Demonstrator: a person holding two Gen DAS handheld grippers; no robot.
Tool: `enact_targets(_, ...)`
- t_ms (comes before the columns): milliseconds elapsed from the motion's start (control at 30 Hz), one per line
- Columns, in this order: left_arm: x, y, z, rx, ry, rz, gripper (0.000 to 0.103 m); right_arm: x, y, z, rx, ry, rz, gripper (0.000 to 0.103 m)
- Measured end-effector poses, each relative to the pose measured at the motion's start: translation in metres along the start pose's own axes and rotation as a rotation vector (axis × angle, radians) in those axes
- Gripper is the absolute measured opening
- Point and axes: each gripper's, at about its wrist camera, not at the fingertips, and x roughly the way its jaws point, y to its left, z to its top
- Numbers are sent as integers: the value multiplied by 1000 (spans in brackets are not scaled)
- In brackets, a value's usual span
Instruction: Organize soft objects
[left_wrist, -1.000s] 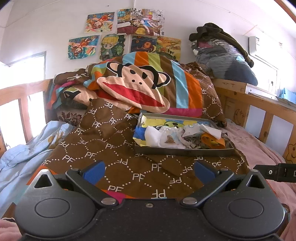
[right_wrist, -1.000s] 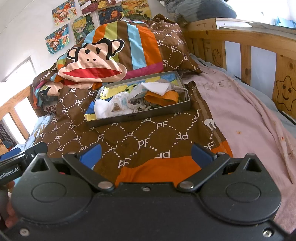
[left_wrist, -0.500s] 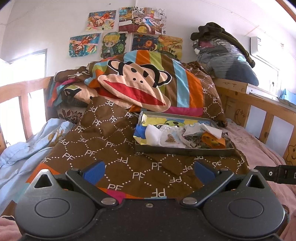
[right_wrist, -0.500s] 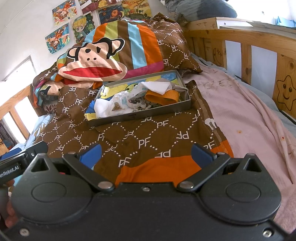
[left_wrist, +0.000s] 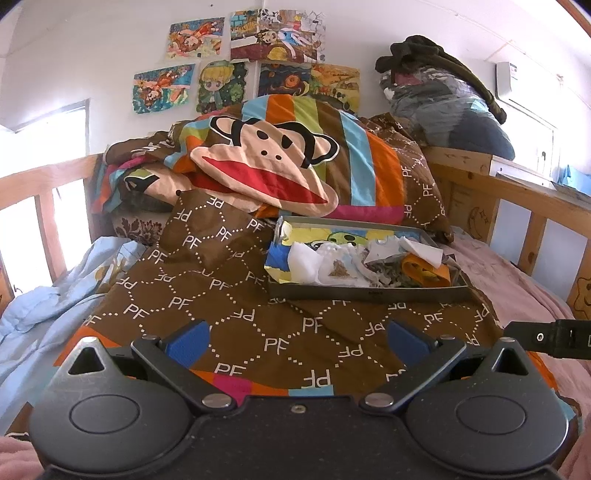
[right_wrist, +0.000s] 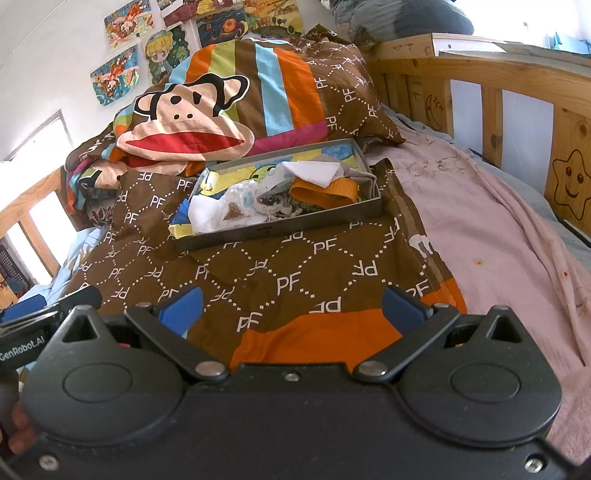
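Hovering over the near end of the bed, the left gripper (left_wrist: 297, 338) and the right gripper (right_wrist: 291, 306) both hang with their jaws spread wide and nothing between the blue pads (left_wrist: 188, 339), side by side above the brown quilt (left_wrist: 236, 295) printed with white "PF" lettering. Farther up the quilt, toward the head of the bed, sits a shallow grey tray (left_wrist: 365, 293), its long side facing the grippers and well apart from them. Heaped inside it are the soft things: a white cloth (left_wrist: 304, 264) at its left end, a pale speckled piece (left_wrist: 338, 271) beside that, a grey patterned scrap (right_wrist: 280, 208) in the middle and an orange band (right_wrist: 325, 192) toward the right end, all lying on a bright cartoon-printed lining (left_wrist: 314, 236) (its yellow and blue edge spills over the tray's left corner). Behind the tray a striped pillow with a monkey face (left_wrist: 273, 162) leans against the headboard end. A pink sheet (right_wrist: 498, 229) covers the right side of the bed along the wooden rail (right_wrist: 517, 85), and a light blue blanket (left_wrist: 40, 310) is bunched at the left edge. Cartoon drawings (left_wrist: 218, 85) are stuck on the white wall above.
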Motion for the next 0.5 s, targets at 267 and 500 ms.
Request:
enact_targets(267, 0, 0, 1, -6, 5, 16, 102, 0, 1, 0, 0, 0, 0, 103)
enact_targets(500, -1, -2, 2, 3, 4, 18, 102, 0, 1, -1, 1, 1, -1, 103)
